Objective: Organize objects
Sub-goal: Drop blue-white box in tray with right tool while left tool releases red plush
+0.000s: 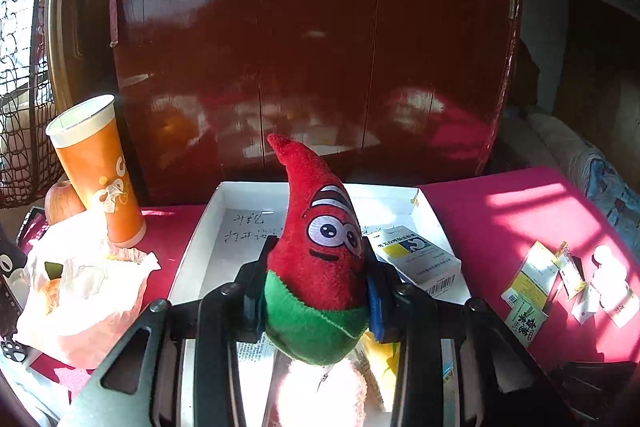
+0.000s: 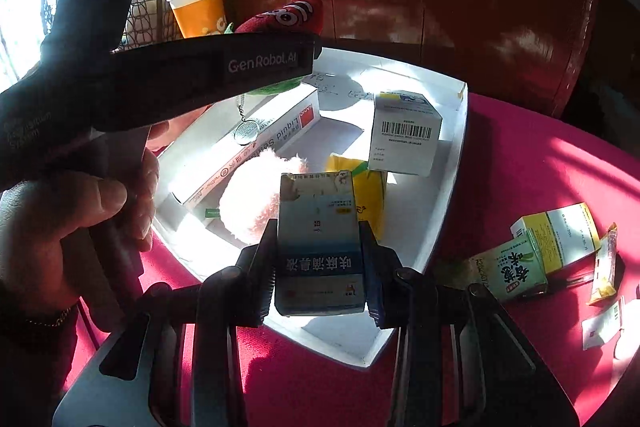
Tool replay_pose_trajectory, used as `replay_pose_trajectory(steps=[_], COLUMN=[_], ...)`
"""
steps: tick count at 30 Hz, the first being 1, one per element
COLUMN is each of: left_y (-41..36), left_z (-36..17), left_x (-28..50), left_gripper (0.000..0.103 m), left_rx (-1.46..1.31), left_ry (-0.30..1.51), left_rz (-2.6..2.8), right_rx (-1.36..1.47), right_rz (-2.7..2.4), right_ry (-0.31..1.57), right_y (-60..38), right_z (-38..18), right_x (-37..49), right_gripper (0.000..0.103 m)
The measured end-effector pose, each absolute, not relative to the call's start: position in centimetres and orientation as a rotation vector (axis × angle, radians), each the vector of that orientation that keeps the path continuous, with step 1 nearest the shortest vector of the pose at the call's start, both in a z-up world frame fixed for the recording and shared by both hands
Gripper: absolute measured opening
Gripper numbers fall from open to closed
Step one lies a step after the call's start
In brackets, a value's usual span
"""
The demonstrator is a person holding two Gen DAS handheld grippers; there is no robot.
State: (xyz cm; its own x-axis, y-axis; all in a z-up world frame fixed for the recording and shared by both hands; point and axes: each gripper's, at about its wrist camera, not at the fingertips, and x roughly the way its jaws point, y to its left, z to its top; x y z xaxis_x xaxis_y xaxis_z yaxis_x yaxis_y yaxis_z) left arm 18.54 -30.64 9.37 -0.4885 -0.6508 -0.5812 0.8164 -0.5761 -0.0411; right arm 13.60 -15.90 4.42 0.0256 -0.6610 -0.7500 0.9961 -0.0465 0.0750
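Left gripper point(image 1: 316, 287): clamped on a red plush toy point(image 1: 320, 227), centre frame, above the white tray point(image 1: 192, 239).
Right gripper point(image 2: 320, 267): pinched a blue-white medicine box point(image 2: 320, 247), lower centre, apparently above the tray's near edge.
Right edge: loose packets point(image 2: 560, 251) on the red cloth point(image 2: 520, 167).

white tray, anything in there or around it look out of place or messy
A few things. In the white tray the long box lies askew and the barcode box stands tilted. Small boxes and sachets lie scattered on the red cloth, still outside the tray.
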Motion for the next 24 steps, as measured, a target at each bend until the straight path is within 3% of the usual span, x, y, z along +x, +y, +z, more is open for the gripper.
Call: replay_pose_trajectory(steps=[4, 5, 6, 7, 8, 9, 10, 12, 24], left_y=[-30.8, -30.8, -30.8, -30.8, -30.6, -30.5, -30.4, -30.6, -28.5], left_z=[8.8, 8.7, 8.7, 8.7, 8.9, 9.0, 9.3, 9.6, 10.5], left_x=[18.0, 17.9, 17.9, 18.0, 18.3, 18.5, 18.8, 19.6, 23.4], left_gripper=[0.046, 0.062, 0.09, 0.102, 0.103, 0.103, 0.103, 0.103, 0.103], left_rx=[0.675, 0.677, 0.675, 0.665, 0.64, 0.621, 0.609, 0.586, 0.457], left_ry=[0.369, 0.36, 0.35, 0.337, 0.317, 0.304, 0.299, 0.314, 0.431], left_rz=[-2.07, -2.053, -2.038, -2.021, -2.007, -1.991, -1.971, -1.943, -1.893], right_rx=[0.732, 0.728, 0.713, 0.688, 0.664, 0.645, 0.626, 0.58, 0.567], right_rz=[-1.504, -1.511, -1.519, -1.533, -1.545, -1.552, -1.557, -1.568, -1.581], right_ry=[0.604, 0.61, 0.619, 0.63, 0.637, 0.637, 0.631, 0.627, 0.562], right_y=[-16.3, -16.2, -16.2, -16.1, -15.9, -15.7, -15.5, -14.9, -12.1], right_z=[3.6, 3.5, 3.4, 3.4, 3.5, 3.6, 3.7, 4.1, 5.3], right_x=[13.5, 13.4, 13.5, 13.6, 13.8, 13.9, 14.0, 14.4, 14.4], right_gripper=[0.037, 0.037, 0.039, 0.047, 0.058, 0.084, 0.097, 0.102, 0.102])
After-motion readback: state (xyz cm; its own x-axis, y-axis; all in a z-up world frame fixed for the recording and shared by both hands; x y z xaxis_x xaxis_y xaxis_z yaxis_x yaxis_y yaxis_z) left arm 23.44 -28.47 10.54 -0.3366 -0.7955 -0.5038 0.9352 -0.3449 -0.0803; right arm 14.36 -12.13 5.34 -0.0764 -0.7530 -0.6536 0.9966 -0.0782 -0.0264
